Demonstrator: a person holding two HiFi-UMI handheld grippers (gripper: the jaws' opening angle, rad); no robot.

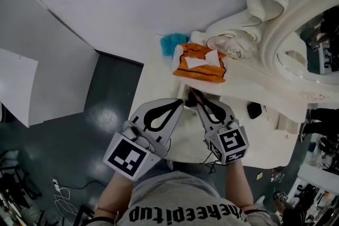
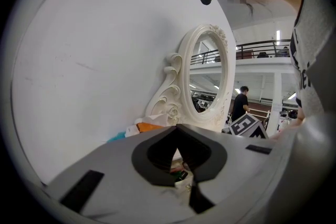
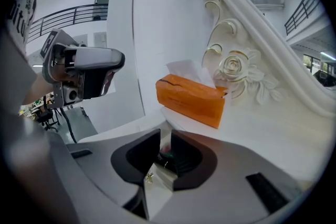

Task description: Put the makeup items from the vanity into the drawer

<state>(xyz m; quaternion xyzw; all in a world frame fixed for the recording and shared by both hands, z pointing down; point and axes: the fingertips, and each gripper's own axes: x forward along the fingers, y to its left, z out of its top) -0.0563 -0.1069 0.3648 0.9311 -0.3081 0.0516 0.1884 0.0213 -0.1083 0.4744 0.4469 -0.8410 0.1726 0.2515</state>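
Observation:
Both grippers meet at the front edge of the white vanity (image 1: 249,87). My left gripper (image 1: 181,103) (image 2: 178,127) is shut, tips touching, nothing between them. My right gripper (image 1: 192,95) (image 3: 165,135) stands open by a narrow gap, with nothing clearly held. Below the jaws lies a white drawer (image 1: 183,137). Small red, green and black makeup items (image 2: 178,168) (image 3: 164,155) show through the jaw openings, too small to name. A small black item (image 1: 255,110) sits on the vanity top to the right.
An orange tissue box (image 1: 200,63) (image 3: 190,99) stands just behind the grippers. A teal object (image 1: 174,44) lies at the vanity's far left corner. The ornate oval mirror (image 1: 318,45) (image 2: 207,81) rises at the right. White wall panels stand behind, dark floor to the left.

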